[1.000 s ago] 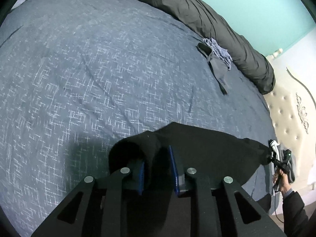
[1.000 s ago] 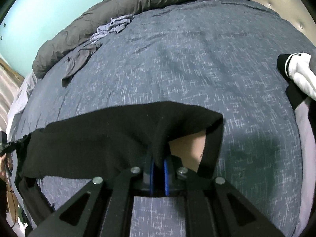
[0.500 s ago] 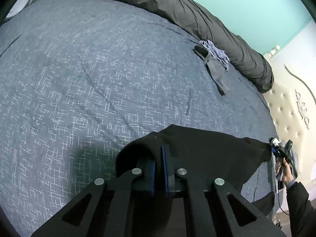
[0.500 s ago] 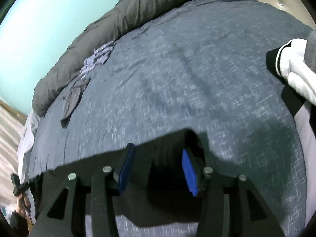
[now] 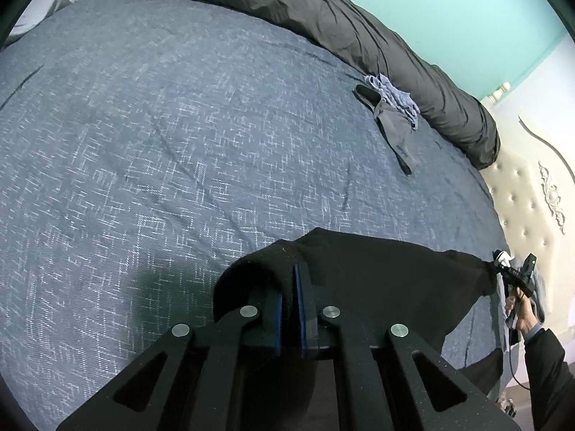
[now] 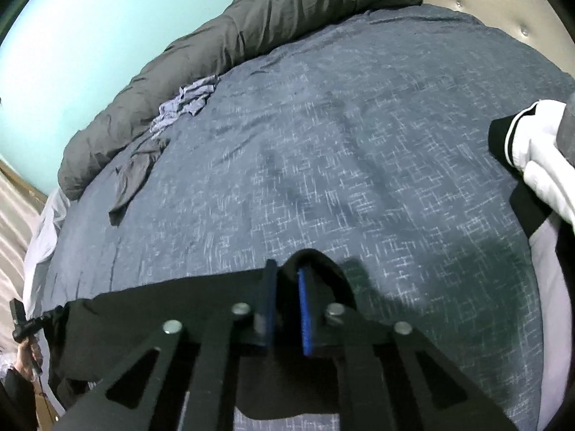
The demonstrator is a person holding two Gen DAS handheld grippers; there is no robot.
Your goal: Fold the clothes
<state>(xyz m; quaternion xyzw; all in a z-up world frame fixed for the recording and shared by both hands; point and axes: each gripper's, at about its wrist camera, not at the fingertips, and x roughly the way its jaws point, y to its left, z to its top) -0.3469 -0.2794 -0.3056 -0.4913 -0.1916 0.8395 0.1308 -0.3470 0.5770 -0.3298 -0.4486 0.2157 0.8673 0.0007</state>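
A black garment [image 5: 381,273] hangs stretched between my two grippers above the near edge of the blue-grey bedspread [image 5: 179,136]. My left gripper [image 5: 289,273] is shut on one end of it, the cloth bunched over the fingers. In the right wrist view my right gripper [image 6: 287,273] is shut on the other end of the black garment [image 6: 161,316], with a narrow gap between the blue pads. The right gripper also shows far right in the left wrist view [image 5: 503,269], the left gripper far left in the right wrist view [image 6: 25,327].
A rolled dark grey duvet [image 5: 359,36] lies along the far side of the bed. A grey garment [image 5: 395,129] and a crumpled light blue one [image 5: 395,93] lie beside it. A white and black garment [image 6: 539,143] lies at the right. A tufted headboard [image 5: 524,194] stands beyond.
My left gripper closed on the garment's end a second ago. My right gripper opened, shifted along the cloth, and has closed on it again. The garment sits lower toward the bed.
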